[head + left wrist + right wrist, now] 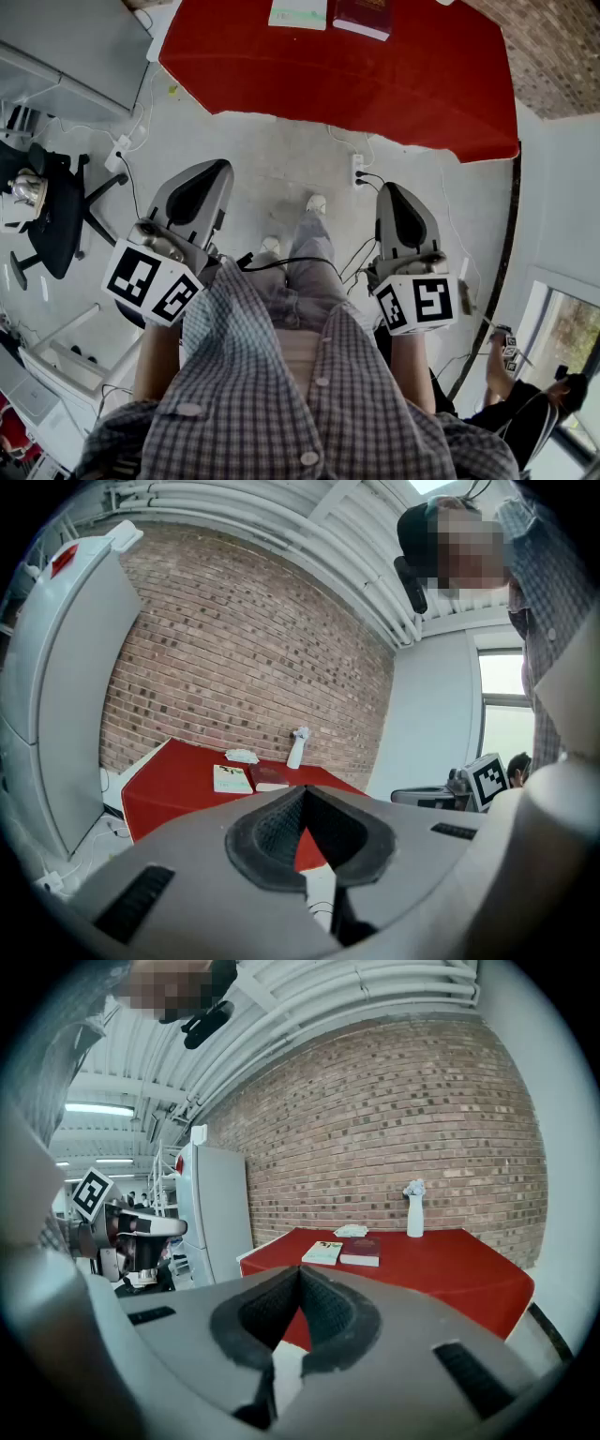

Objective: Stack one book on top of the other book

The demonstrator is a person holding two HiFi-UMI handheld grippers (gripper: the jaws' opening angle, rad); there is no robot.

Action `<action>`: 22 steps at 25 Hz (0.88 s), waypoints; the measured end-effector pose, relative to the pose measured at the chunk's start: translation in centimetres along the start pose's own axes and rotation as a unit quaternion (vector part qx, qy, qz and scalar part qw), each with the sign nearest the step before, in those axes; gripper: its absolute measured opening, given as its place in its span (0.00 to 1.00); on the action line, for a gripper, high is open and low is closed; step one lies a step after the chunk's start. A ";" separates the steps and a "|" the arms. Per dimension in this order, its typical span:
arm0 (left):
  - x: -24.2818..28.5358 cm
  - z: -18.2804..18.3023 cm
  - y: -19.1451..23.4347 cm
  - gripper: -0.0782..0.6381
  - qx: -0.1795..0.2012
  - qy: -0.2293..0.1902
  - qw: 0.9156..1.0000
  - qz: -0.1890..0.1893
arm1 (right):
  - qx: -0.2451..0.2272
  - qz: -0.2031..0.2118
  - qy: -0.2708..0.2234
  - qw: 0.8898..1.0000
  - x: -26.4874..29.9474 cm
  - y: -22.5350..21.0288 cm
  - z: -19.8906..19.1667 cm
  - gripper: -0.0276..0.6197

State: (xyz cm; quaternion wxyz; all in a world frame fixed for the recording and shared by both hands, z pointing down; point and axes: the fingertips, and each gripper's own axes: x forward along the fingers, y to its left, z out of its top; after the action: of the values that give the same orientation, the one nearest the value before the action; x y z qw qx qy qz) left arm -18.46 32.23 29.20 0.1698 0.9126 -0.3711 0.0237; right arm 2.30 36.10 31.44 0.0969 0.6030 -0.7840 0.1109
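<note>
Two books lie side by side at the far end of a red-clothed table point(412, 84), a pale green-and-white book point(298, 13) on the left and a dark red book point(363, 17) to its right. Both grippers hang well short of the table, at waist height over the floor. My left gripper point(221, 169) is shut and holds nothing. My right gripper point(394, 191) is shut and empty too. The left gripper view shows the pale book point(232, 779) and the red book point(270, 778) far beyond the closed jaws. The right gripper view also shows the pale book point(322, 1252) and the red book point(362, 1252).
A white vase point(414, 1208) and a white crumpled cloth point(352, 1231) sit at the table's back by the brick wall. A white fridge point(220, 1213) stands left of the table. An office chair point(52, 211), a power strip point(357, 171) and cables lie on the floor.
</note>
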 end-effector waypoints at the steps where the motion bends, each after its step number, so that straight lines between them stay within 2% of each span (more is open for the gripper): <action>1: -0.5 -0.1 -0.3 0.12 0.000 0.001 1.000 -0.004 | 0.003 -0.002 -0.002 1.000 -0.6 0.5 0.0 0.05; 10: -2.1 -0.8 -3.5 0.12 0.013 0.004 0.999 -0.039 | 0.002 -0.018 -0.017 1.000 -4.7 2.2 0.2 0.05; 22: -0.2 0.0 -7.0 0.12 0.024 -0.012 0.999 -0.033 | 0.017 -0.007 -0.038 0.999 -6.1 -1.0 1.1 0.05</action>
State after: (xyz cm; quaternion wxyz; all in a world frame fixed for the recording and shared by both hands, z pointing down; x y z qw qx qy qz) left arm -13.79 37.07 27.16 0.1441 0.9283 -0.3425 0.0158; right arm 4.80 41.13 28.73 0.0577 0.6135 -0.7812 0.1001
